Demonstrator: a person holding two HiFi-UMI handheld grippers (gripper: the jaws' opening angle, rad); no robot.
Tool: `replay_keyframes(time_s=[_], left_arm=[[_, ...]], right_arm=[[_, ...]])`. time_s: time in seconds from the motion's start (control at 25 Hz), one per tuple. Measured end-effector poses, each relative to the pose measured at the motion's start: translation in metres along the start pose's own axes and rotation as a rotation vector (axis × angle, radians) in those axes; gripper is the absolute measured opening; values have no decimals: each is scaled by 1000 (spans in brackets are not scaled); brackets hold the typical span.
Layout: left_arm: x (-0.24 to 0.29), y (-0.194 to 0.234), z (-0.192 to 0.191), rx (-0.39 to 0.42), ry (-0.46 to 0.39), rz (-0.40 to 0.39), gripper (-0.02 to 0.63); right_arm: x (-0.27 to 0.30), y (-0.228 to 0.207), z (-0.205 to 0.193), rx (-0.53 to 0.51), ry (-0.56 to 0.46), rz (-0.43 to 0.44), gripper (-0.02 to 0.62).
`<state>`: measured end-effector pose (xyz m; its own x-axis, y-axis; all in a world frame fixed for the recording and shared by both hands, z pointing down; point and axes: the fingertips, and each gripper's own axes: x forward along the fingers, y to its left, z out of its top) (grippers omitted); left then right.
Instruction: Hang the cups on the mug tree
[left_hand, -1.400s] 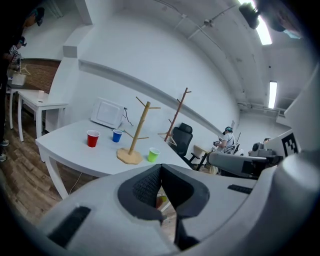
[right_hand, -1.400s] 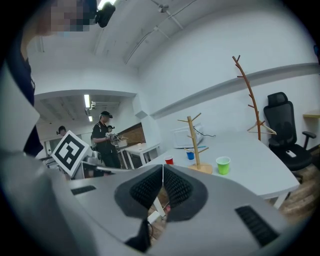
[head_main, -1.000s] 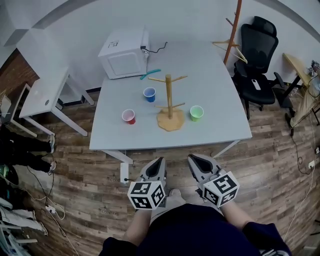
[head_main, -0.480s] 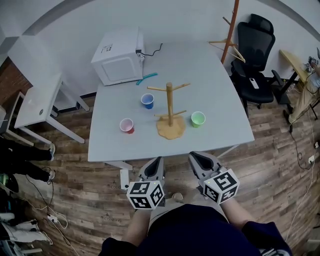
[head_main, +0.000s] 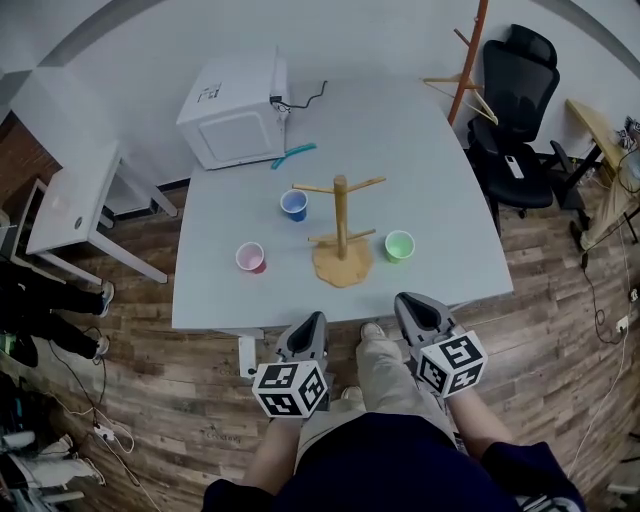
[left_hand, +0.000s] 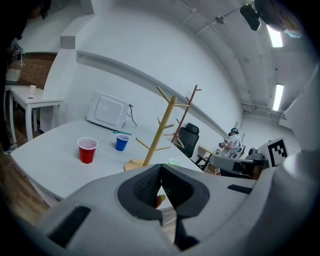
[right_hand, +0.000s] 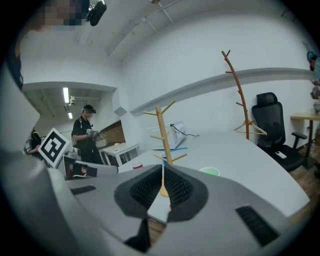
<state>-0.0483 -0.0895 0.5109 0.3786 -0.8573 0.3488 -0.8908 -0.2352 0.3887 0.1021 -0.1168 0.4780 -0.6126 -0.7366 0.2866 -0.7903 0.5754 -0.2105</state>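
Note:
A wooden mug tree stands near the front of the grey table, its pegs bare. A red cup sits to its left, a blue cup behind and left of it, a green cup to its right. All three stand upright on the table. My left gripper and right gripper hang in front of the table's near edge, above the wooden floor, both shut with nothing between the fingers. In the left gripper view the mug tree, red cup and blue cup lie ahead.
A white microwave and a teal tool sit at the table's back left. A black office chair and a wooden coat stand are at the right, a small white side table at the left. A person stands in the background.
The table and its objects have shifted lower in the head view as I came closer. My right gripper has moved forward toward the table's edge; the left has moved a little.

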Motion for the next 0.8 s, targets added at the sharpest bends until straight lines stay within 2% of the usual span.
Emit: replay_keyframes(time_s=[0.2, 0.56, 0.6, 0.64, 0.68, 0.8], left_arm=[[15, 14, 3, -28, -4, 33, 18], [43, 24, 7, -18, 6, 68, 17], [45, 25, 7, -19, 8, 72, 18], [47, 26, 6, -20, 10, 76, 18], [49, 27, 6, -20, 13, 80, 18], [53, 27, 4, -19, 19, 89, 18]], right_arm=[[17, -20, -4, -7, 34, 4, 31], [41, -65, -18, -38, 54, -28, 38], [44, -70, -22, -39, 59, -34, 66], [47, -76, -27, -40, 68, -41, 140], [50, -82, -32, -44, 81, -51, 172], [59, -100, -49, -62, 133, -78, 209]])
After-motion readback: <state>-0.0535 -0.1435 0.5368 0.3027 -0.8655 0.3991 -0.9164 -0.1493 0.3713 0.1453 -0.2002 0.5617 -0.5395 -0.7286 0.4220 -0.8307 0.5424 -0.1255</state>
